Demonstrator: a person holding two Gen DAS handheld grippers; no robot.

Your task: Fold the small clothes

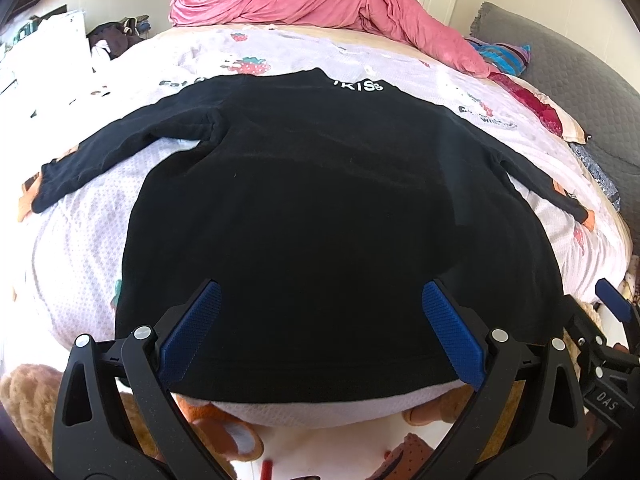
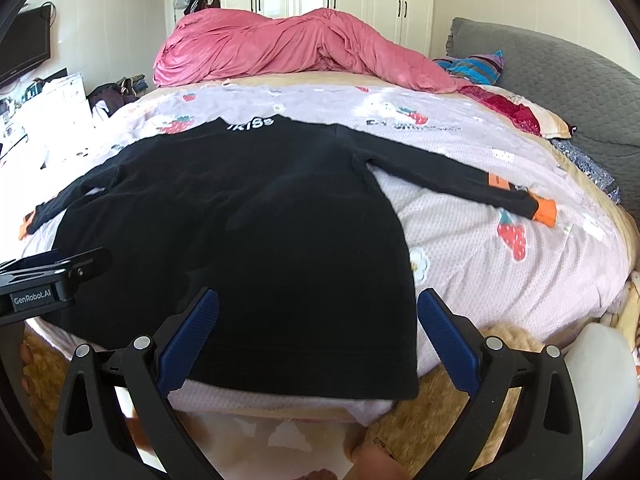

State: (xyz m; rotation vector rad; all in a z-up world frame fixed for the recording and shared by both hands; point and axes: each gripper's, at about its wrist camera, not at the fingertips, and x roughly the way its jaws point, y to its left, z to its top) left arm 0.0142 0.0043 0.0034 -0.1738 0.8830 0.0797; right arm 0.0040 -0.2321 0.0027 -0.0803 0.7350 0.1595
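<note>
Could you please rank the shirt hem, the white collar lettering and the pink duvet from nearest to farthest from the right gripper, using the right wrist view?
1. Shirt hem, just ahead of the right gripper.
2. Collar lettering, mid-bed, slightly left.
3. Pink duvet, far end of bed.

Bright daylight comes from the left, blowing out the white clutter [image 1: 48, 52] at the left edge of both views. The black shirt [image 1: 320, 216] reads as a near-featureless dark mass. Fisheye distortion bulges the bed [image 2: 500, 264] into a dome, with black vignetting in the corners; focus is mostly sharp
</note>
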